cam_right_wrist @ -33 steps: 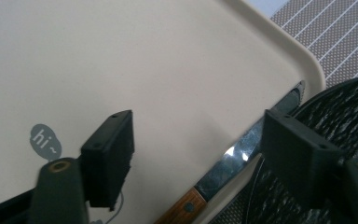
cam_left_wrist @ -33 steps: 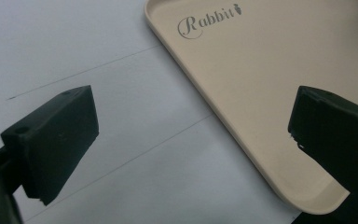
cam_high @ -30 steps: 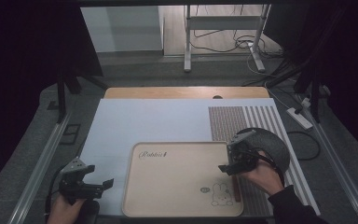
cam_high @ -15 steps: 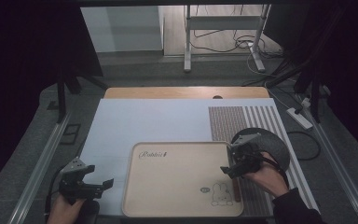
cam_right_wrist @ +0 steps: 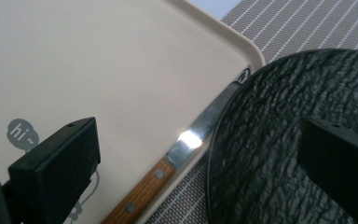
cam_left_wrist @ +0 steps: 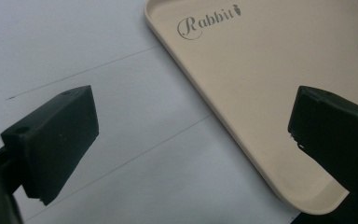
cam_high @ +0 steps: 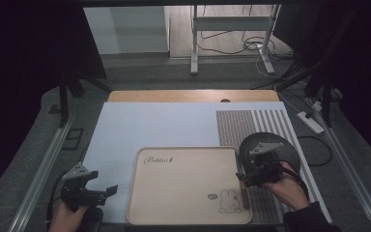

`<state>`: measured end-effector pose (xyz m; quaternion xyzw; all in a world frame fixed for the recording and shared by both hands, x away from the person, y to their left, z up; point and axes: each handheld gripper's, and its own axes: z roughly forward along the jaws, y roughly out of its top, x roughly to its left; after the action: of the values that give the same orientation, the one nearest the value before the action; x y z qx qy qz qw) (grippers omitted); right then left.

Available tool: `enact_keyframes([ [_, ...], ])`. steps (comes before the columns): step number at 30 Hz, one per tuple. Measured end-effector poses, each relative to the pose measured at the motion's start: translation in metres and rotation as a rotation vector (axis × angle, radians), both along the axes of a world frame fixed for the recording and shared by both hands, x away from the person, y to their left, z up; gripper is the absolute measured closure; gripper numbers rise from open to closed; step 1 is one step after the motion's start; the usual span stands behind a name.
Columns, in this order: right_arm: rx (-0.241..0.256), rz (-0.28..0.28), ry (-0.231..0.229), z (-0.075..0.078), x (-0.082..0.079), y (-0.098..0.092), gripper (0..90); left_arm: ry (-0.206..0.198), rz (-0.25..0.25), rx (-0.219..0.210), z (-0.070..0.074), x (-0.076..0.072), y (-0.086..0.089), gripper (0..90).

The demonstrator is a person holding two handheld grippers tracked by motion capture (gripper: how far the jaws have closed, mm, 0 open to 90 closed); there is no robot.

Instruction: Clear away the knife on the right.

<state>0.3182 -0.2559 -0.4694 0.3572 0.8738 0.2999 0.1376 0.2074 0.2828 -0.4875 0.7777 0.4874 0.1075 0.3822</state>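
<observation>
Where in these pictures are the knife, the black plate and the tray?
knife point(cam_right_wrist: 142, 191): right gripper view, on its wooden handle.
black plate point(cam_right_wrist: 279, 135): right gripper view, on its textured face.
tray point(cam_high: 183, 186): high view, on its bare beige floor.

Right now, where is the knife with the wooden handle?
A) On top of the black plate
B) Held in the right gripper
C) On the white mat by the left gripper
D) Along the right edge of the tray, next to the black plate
D: in the right gripper view the knife lies along the edge of the tray, beside the black plate, while the right gripper stands open above it.
</observation>
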Motion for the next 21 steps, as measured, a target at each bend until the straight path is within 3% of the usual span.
enact_keyframes([
  [21,0.037,-0.083,-0.028,0.003,-0.019,-0.032,0.0,0.003,0.005,0.005,0.0,0.0,0.0,1.7],
])
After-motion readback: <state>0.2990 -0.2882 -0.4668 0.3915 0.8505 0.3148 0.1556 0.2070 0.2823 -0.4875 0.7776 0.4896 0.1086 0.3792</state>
